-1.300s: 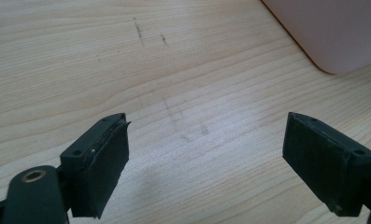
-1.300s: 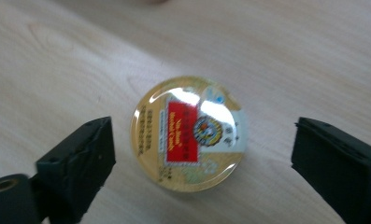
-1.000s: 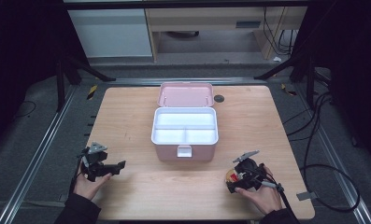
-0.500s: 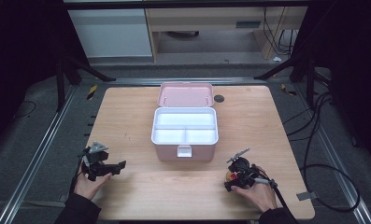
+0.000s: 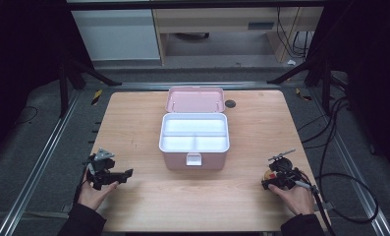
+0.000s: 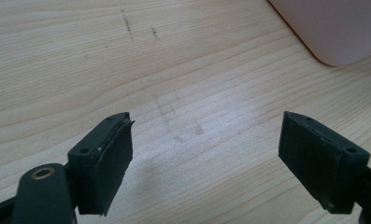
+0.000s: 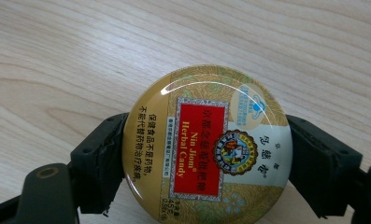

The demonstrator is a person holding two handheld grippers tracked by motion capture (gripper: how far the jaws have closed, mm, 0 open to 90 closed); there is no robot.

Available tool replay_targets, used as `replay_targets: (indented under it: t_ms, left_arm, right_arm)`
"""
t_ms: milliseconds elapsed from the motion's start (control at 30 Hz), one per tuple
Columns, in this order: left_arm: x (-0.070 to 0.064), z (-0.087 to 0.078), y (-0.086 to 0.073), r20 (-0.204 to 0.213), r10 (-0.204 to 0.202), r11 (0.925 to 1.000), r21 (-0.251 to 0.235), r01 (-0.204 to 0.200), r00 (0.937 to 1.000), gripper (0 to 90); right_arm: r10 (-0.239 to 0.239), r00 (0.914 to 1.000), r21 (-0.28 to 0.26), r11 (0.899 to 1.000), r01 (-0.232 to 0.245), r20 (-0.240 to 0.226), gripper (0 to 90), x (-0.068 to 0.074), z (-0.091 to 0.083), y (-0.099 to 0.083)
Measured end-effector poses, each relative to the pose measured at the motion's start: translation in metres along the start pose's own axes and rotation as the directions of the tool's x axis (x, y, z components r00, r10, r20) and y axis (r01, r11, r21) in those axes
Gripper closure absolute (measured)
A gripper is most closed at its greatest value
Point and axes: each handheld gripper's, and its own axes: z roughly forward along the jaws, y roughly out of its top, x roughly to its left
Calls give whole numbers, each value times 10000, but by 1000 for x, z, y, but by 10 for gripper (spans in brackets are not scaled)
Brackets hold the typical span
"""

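A round gold candy tin (image 7: 206, 147) with a red label sits between the jaws of my right gripper (image 7: 206, 154), which press against both its sides just above the wooden table. From above, that gripper (image 5: 272, 181) is at the table's front right with the tin (image 5: 267, 174) at its tip. My left gripper (image 5: 125, 173) is at the front left, pointing right. Its jaws (image 6: 206, 140) stand wide open over bare wood. An open pink box (image 5: 194, 160) with a white divided tray (image 5: 195, 133) stands at the centre, between the two grippers.
The box's pink lid (image 5: 196, 100) leans back behind it. A small dark disc (image 5: 230, 103) lies on the table to the right of the lid. A corner of the pink box (image 6: 332, 32) shows at the upper right of the left gripper view. Cables (image 5: 340, 182) trail off the right edge.
My right gripper has shifted a little to the right and away from me with the tin in it. The left gripper has barely moved.
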Motion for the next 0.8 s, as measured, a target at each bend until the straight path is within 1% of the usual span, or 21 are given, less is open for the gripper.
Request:
replay_targets:
  t_ms: [133, 233, 300, 367, 400, 433, 467, 533, 567, 600, 633, 667, 700, 733, 767, 800]
  left_arm:
    - [0, 0, 0, 24, 12, 10000, -34, -12, 10000, 175]
    - [0, -1, 2, 67, 11, 10000, -62, -11, 10000, 181]
    - [0, -1, 3, 86, 26, 9999, -112, -25, 10000, 193]
    - [-1, -1, 4, 161, 5, 9999, -135, -3, 9999, 208]
    - [-2, -1, 5, 164, 43, 9999, -115, -41, 9999, 211]
    - [-2, -2, 7, 170, 96, 9999, -135, -94, 9998, 211]
    - [-3, -3, 9, 210, 119, 9997, -201, -114, 9997, 216]
    - [-5, -6, 14, 292, 199, 9994, -281, -191, 9994, 231]
    - [-6, -7, 17, 333, 185, 9991, -375, -173, 9993, 237]
    - [-8, -8, 25, 421, 228, 9986, -489, -208, 9989, 247]
    - [-8, -8, 25, 421, 228, 9986, -489, -208, 9989, 249]
    - [-10, -10, 29, 493, 286, 9979, -587, -257, 9984, 249]
    - [-13, -11, 34, 534, 394, 9971, -672, -358, 9978, 253]
    - [-16, -13, 39, 560, 580, 9960, -716, -540, 9967, 255]
    - [-19, -15, 44, 483, 789, 9935, -855, -746, 9957, 255]
    - [-21, -18, 49, 422, 964, 9907, -1001, -918, 9944, 259]
  right_arm:
    - [-151, 9999, 76, 9999, 151, 63, 204, 0, 3, 0]
    - [-162, 9999, 36, 9999, 162, -57, 200, 0, 5, 0]
    - [-213, 9998, -9, 9998, 213, -32, 180, 0, 7, -1]
    - [-271, 9996, -22, 9996, 271, 89, 145, 2, 6, -1]
    - [-338, 9993, -207, 9992, 341, 143, 112, 2, 4, 0]
    - [-338, 9993, -207, 9992, 341, 143, 112, 2, 4, 0]
    - [-309, 9994, -329, 9990, 313, 138, 106, 2, 2, 0]
    - [-249, 9995, -887, 9957, 264, 182, 103, 2, -5, 2]
    - [-218, 9992, -1156, 9930, 254, 322, 108, 4, -9, 3]
    - [-260, 9986, -1884, 9815, 342, 458, 136, 8, -18, 6]
    - [-260, 9986, -1884, 9815, 342, 458, 136, 8, -18, 6]
    - [-251, 9987, -2152, 9760, 343, 455, 146, 10, -22, 8]
    - [-248, 9989, -2482, 9681, 340, 402, 151, 13, -27, 11]
    - [-434, 9987, -3083, 9500, 497, 272, 181, 18, -37, 17]
    - [-434, 9987, -3083, 9500, 497, 272, 181, 18, -37, 17]
    - [-558, 9983, -3360, 9401, 585, 177, 187, 20, -41, 21]
